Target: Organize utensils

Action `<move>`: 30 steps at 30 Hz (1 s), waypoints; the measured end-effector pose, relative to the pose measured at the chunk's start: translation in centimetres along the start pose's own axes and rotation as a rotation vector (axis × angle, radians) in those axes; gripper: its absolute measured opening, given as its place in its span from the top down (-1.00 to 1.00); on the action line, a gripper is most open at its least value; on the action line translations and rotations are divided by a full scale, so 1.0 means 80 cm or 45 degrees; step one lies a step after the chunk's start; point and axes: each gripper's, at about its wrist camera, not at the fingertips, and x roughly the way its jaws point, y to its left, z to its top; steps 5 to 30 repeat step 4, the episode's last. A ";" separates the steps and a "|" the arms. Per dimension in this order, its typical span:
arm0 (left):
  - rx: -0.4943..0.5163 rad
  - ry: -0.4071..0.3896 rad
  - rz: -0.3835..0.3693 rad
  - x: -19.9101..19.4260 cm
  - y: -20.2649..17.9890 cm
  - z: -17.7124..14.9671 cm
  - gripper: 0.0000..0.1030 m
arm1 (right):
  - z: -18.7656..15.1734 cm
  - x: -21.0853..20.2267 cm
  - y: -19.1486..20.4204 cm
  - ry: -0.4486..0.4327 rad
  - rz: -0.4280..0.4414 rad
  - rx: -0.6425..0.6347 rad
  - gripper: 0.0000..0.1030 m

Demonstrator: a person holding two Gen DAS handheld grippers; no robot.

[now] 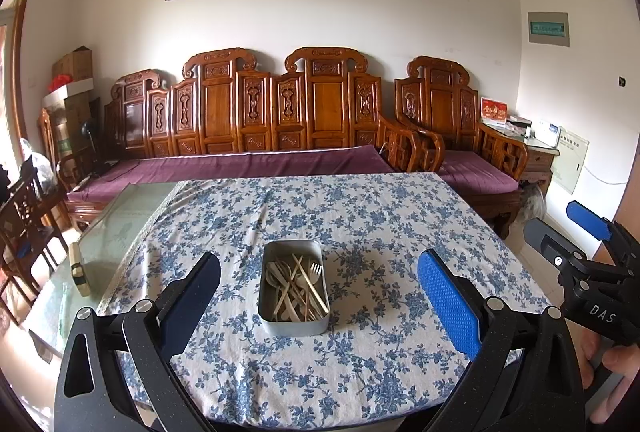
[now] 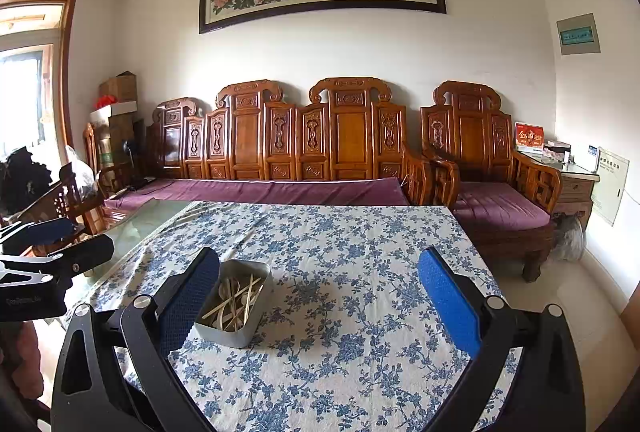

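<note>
A grey metal tin (image 1: 265, 296) stands on the blue-flowered tablecloth (image 1: 360, 216). It holds a jumble of pale wooden utensils (image 1: 296, 286): spoons, a fork and chopsticks. My left gripper (image 1: 318, 284) is open and empty, held above the near table edge with the tin between its fingers' line of sight. My right gripper (image 2: 318, 284) is open and empty, to the right of the tin (image 2: 236, 332); its left finger (image 2: 192, 296) hides part of the tin. Each gripper shows at the edge of the other's view: the right gripper (image 1: 580, 252), the left gripper (image 2: 48, 252).
Bare glass tabletop (image 1: 112, 232) lies left of the cloth, with a small cream and green object (image 1: 79, 270) on it. A carved wooden sofa (image 1: 260, 120) with purple cushions stands behind the table. Wooden chairs (image 1: 28, 224) stand at the left.
</note>
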 end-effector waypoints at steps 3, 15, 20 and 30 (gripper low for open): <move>-0.002 0.003 0.001 0.000 0.000 0.001 -0.85 | 0.000 0.000 0.000 0.000 0.000 0.000 -0.95; -0.001 0.001 0.000 -0.001 0.000 0.001 -0.85 | 0.000 0.000 0.000 0.001 -0.001 0.000 -0.95; -0.001 0.001 0.000 -0.001 0.000 0.001 -0.85 | 0.000 0.000 0.000 0.001 -0.001 0.000 -0.95; -0.001 0.001 0.000 -0.001 0.000 0.001 -0.85 | 0.000 0.000 0.000 0.001 -0.001 0.000 -0.95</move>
